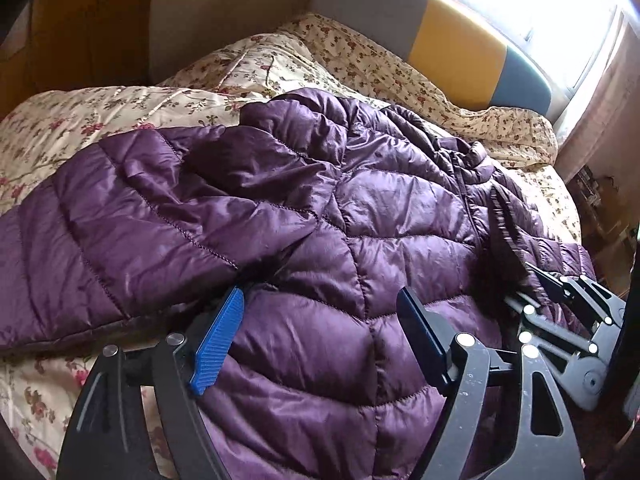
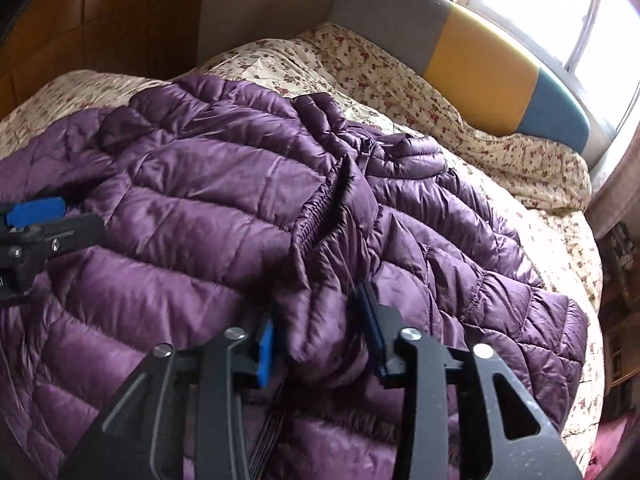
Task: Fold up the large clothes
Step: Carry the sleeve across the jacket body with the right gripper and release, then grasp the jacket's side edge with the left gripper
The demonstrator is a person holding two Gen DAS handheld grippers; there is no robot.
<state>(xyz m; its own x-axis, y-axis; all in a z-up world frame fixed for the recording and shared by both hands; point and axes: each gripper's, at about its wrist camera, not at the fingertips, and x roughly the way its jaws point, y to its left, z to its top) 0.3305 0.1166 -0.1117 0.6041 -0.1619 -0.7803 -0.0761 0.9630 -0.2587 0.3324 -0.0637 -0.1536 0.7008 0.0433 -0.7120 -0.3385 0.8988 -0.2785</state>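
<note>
Floral quilt (image 1: 80, 116) covers the bed; headboard (image 2: 480, 52) at upper right, window (image 1: 532, 4) behind it. Purple jacket (image 1: 320, 208) lies spread across the frame centre. Left gripper (image 1: 320, 340), lower centre, jaws wide over the hem. Right gripper (image 2: 320, 334), lower centre, jaws partly closed astride a raised fold, pads (image 2: 265, 350) beside it.

A floral bedspread (image 1: 80, 116), cream with small red flowers, covers a bed and fills the view from nine o'clock to two o'clock. At one o'clock stands a padded headboard (image 1: 456, 44) in grey, yellow and blue panels. A bright window (image 1: 532, 4) glows beyond it. Wooden panelling (image 1: 88, 24) sits at eleven o'clock.
</note>
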